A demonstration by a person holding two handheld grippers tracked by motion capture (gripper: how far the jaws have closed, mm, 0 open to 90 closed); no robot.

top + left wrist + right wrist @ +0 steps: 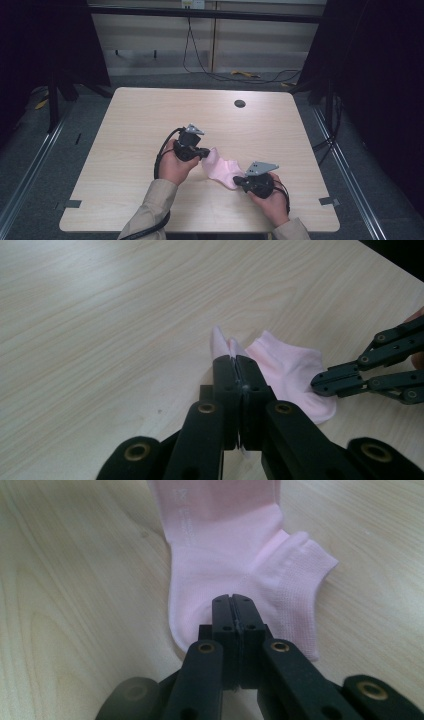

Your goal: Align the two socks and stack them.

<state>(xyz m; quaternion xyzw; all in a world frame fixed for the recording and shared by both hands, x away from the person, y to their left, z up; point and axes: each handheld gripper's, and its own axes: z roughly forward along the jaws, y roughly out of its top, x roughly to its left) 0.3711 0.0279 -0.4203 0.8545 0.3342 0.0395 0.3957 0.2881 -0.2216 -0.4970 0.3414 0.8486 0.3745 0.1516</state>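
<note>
A small pink ankle sock (pixel 223 169) lies on the light wooden table (pixel 150 120) between the two hands. My left gripper (pixel 204 153) is shut on the sock's upper-left end; in the left gripper view a fold of pink sock (pixel 292 371) pokes out past the closed tips of my left gripper (pixel 235 360). My right gripper (pixel 239 181) is shut on the lower-right end. In the right gripper view, my right gripper (pixel 234 600) pinches the sock (pixel 225 555) near the heel, with the ribbed cuff off to the right. The right gripper (pixel 320 383) also shows across the sock in the left gripper view.
A round dark hole (pixel 240 103) sits in the table near its far edge. Grey tape marks (pixel 328 201) lie at the near corners. Cables (pixel 220 75) run over the floor beyond the table, with dark curtains on both sides.
</note>
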